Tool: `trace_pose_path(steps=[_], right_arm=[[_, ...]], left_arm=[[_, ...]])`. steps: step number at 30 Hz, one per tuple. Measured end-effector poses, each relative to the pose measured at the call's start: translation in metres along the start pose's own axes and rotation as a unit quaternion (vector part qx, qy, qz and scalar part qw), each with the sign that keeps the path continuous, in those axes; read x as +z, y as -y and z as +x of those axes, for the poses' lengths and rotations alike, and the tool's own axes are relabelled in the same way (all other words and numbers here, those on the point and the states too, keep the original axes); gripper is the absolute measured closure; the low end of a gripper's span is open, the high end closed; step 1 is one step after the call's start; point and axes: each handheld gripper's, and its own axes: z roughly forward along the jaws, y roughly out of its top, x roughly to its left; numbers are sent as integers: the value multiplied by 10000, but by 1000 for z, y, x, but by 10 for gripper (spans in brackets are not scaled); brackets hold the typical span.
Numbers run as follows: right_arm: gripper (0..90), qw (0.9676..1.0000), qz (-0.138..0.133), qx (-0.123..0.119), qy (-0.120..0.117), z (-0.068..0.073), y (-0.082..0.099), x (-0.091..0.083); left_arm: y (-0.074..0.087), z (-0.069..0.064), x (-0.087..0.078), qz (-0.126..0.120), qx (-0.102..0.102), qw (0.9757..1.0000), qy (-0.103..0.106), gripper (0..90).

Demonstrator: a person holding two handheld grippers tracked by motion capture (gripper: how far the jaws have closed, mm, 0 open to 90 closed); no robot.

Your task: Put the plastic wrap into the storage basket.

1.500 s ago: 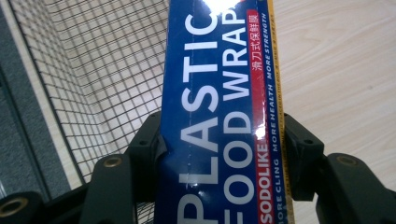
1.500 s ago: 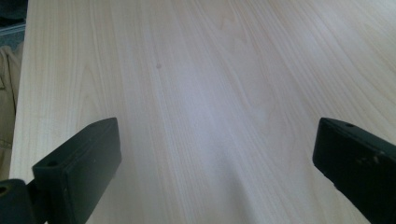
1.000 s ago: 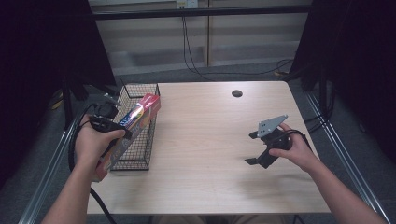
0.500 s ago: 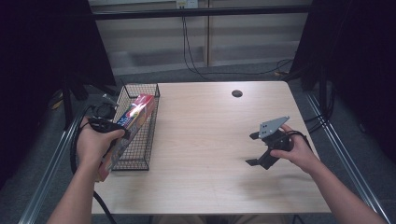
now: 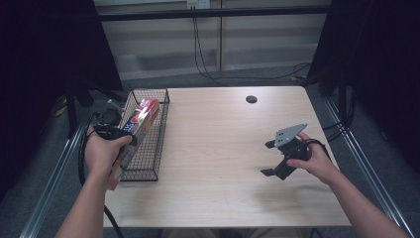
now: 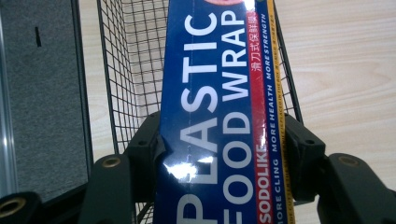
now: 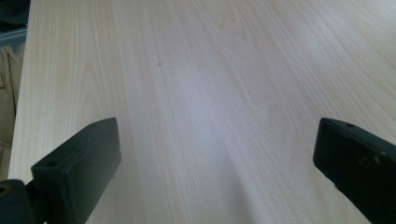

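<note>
Box lower over basket | left hand-held gripper clamped

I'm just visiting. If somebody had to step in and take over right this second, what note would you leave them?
Left gripper: shut on the plastic food wrap box, fingers pressing both its sides.
Right gripper: open, nothing between its fingers, over bare table.
The box is over the wire basket at the table's left edge, tilted along its length.
Done: box picked up and brought to the basket.
Left: probably lower it in and let go.
</note>
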Motion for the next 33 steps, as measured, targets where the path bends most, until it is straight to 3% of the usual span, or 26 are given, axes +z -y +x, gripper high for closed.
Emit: trace_pose_path(steps=[17, 33], right_arm=[[4, 10000, 54, 15, -29, 1, -1, 2], [4, 9999, 87, -52, -70, 4, -3, 5]], left_arm=[[0, 5, 20, -6, -303, 9995, -54, 425], [1, 5, 40, 77, -641, 9971, -393, 421]])
